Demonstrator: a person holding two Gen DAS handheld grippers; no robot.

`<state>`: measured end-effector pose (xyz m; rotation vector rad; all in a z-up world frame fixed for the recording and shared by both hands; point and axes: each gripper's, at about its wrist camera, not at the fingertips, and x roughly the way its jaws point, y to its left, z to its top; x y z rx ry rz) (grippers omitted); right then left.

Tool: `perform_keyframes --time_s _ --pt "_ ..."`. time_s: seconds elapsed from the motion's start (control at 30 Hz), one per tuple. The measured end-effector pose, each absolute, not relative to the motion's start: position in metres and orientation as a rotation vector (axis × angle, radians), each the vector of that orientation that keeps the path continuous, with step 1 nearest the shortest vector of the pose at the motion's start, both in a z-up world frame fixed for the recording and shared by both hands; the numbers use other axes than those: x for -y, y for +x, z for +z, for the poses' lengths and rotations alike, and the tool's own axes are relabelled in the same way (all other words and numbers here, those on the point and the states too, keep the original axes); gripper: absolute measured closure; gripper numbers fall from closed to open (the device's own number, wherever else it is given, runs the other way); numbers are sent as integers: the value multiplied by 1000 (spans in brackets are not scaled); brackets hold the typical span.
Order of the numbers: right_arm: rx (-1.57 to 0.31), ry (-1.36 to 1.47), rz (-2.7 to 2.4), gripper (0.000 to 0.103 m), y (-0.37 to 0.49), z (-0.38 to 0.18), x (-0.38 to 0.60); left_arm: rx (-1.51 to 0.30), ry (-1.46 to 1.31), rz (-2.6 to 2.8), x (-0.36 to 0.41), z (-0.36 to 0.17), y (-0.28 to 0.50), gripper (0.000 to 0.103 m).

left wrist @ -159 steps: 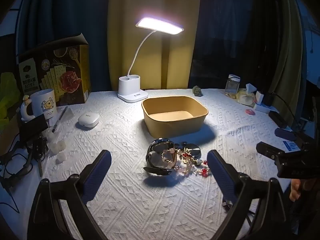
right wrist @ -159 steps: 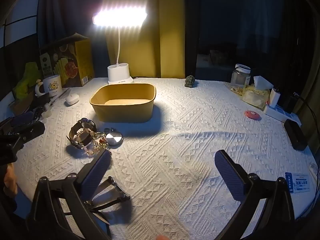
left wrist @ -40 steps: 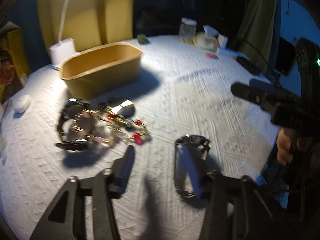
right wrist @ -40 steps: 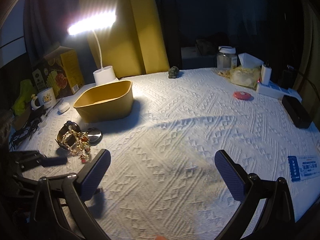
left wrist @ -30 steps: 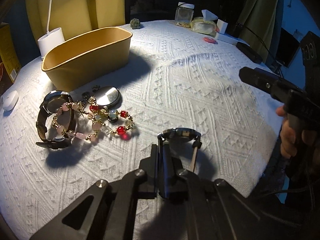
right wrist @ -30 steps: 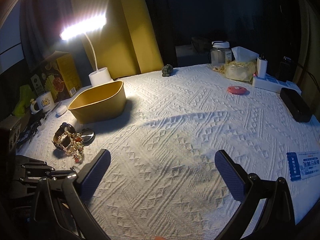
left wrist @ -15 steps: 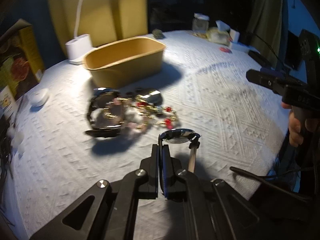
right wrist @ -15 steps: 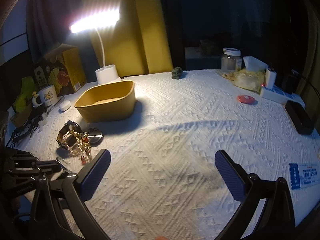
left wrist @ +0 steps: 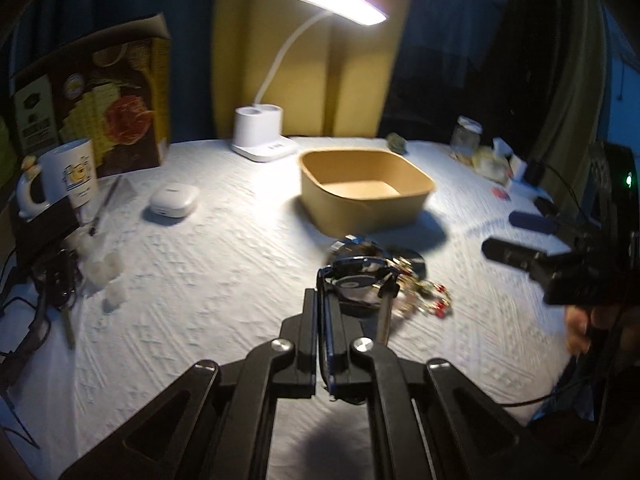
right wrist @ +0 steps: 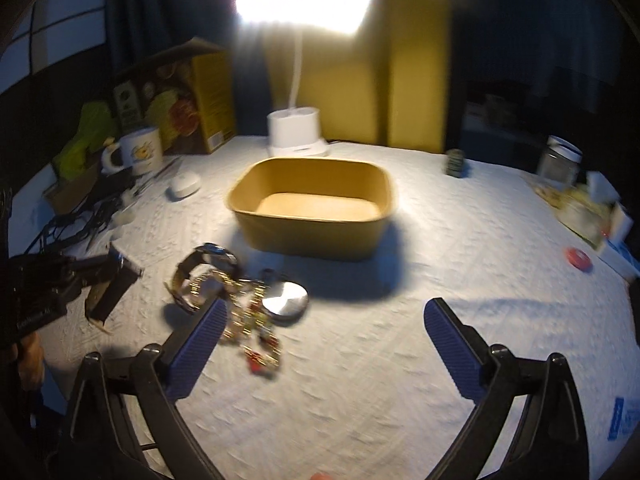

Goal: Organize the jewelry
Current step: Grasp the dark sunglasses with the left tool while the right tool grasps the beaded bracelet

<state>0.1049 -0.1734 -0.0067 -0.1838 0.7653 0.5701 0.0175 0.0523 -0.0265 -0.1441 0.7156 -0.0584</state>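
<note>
Left hand-held gripper [left wrist: 326, 312] pinches a wristwatch [left wrist: 356, 280] by its stiff, slippery strap; paper box [left wrist: 366, 196] at 12 o'clock.

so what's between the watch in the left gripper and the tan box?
Left wrist view: beyond the watch held by the left gripper lies the jewelry pile with a round silver piece, then bare tablecloth up to the tan box.

Right of the tan box [right wrist: 312, 216] we see bare cloth; the jewelry heap [right wrist: 240, 300] crowds its near side.
</note>
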Motion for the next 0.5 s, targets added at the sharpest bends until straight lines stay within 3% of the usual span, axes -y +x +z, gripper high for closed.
perform_keyframes --time_s 0.43,0.5 --pt "-884 -381 724 39 94 -49 89 -698 -214 -25 -95 -39 21 100" --pt "-898 -390 739 51 93 -54 87 -702 -222 -27 -96 -41 21 100"
